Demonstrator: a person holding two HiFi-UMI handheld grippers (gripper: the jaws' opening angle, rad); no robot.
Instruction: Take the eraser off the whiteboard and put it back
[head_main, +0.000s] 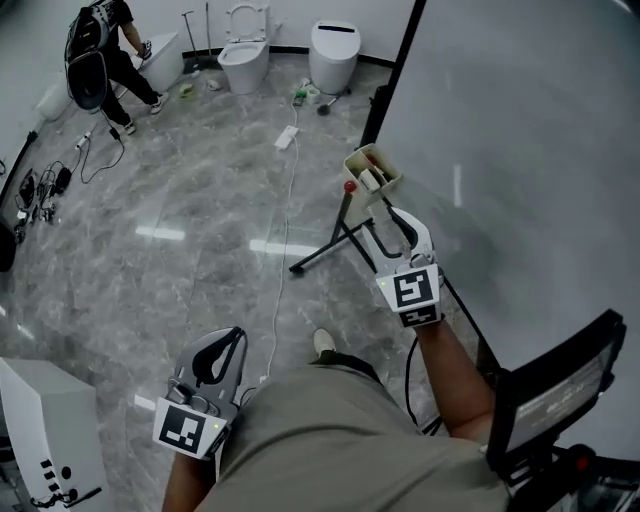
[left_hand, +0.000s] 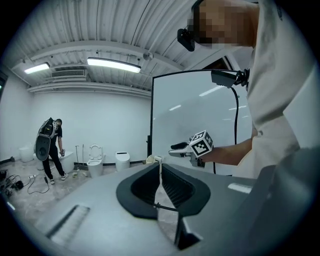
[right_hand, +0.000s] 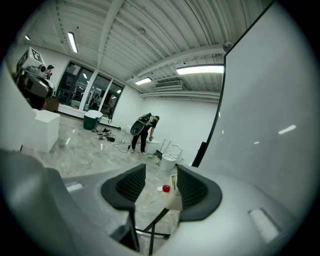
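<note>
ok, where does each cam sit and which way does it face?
Head view: on head, steeply down at floor and whiteboard; shows torso, left tool, right tool.
Left gripper view: on left tool, facing whiteboard and toilets; shows right tool, forearm, torso.
Right gripper view: on right tool, along the whiteboard toward red knob; no arm or torso.
Shared: head and left gripper views both show the right tool.

The whiteboard (head_main: 520, 150) runs off the edge; what lies in the tray (head_main: 353, 163) seems unclear.

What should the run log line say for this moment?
right tongs: open, empty, near beige holder at whiteboard edge | left tongs: shut, empty
</note>
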